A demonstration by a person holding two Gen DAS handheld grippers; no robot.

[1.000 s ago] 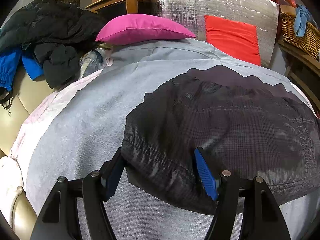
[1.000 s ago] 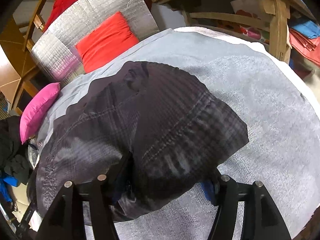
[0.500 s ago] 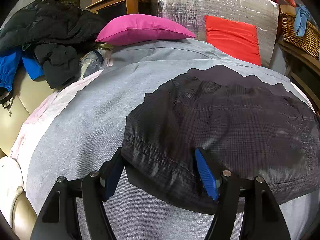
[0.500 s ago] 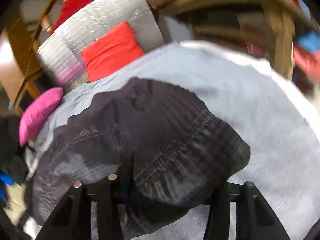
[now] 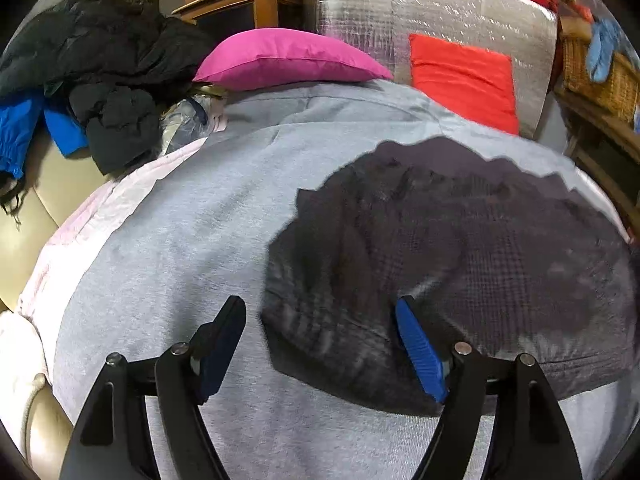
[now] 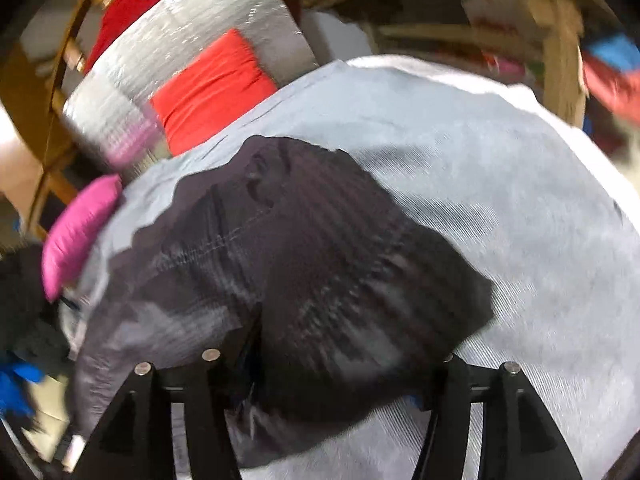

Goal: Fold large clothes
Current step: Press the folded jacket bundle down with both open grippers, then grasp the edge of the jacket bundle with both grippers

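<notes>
On the grey-sheeted bed (image 5: 192, 240), my left gripper (image 5: 320, 340) stands spread, its jaws having just been opening. The near corner of the dark checked garment (image 5: 460, 248) lies between them; the blue pad (image 5: 420, 356) of the right-hand finger sits against the cloth, the left-hand finger stands clear of it, so I count this gripper released.

The left wrist view takes in what the other does not: a heap of black and blue clothes (image 5: 92, 80) at upper left, a beige seat below it and a wicker basket (image 5: 600, 76) at upper right. It also shows the pink pillow (image 5: 288, 58) whole, beside the red cushion (image 5: 464, 76) against a silver quilted panel (image 5: 400, 12).

The right wrist view, blurred, alone shows a wooden frame (image 6: 560, 60) at upper right and the garment's stitched seam.

There my right gripper (image 6: 344, 364) has the garment (image 6: 320, 260) draped over its jaws, which have just been opening after a brief closing. A fold lies between them and hides the fingertips. I cannot tell whether the pads press on it.

The garment lies centre-frame in both views, reaching the grippers at the bottom edge.
</notes>
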